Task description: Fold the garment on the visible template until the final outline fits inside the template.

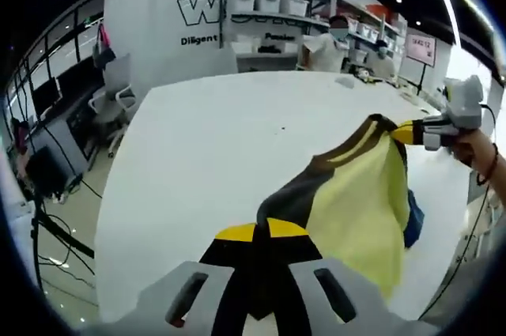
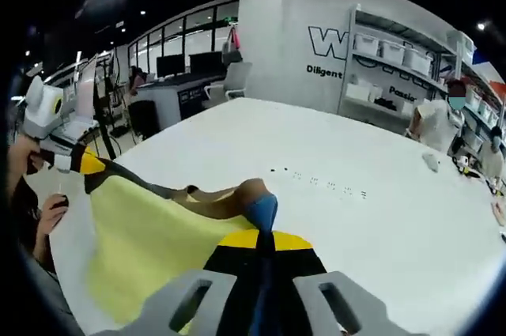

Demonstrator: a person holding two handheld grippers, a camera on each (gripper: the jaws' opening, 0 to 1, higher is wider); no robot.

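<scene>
One garment point(image 1: 360, 209), pale yellow with dark brown trim and a blue patch, held up above the white table point(image 1: 213, 154) and stretched between two grippers.

Left gripper point(image 1: 261, 235): jaws closed on one dark edge of the cloth, yellow pads pinching it. Right gripper point(image 2: 265, 241): jaws likewise closed on the cloth, at a corner where brown and blue meet.

Orientation: the long axis of the cloth runs from one gripper to the other. Seen from the left gripper view, the fabric trails away rightward to the other gripper point(image 1: 443, 126). Seen from the right gripper view, it trails leftward to its partner point(image 2: 75, 160). Both hold it equally; neither is nearer.

Template: a row of small dark marks point(image 2: 320, 180) on the table beyond the cloth; outline too faint to confirm.

Judgement: the cloth must be lowered forward onto the table before any fold.

Surroundings: shelving point(image 1: 269, 4) with bins, lettered wall, desks.
</scene>
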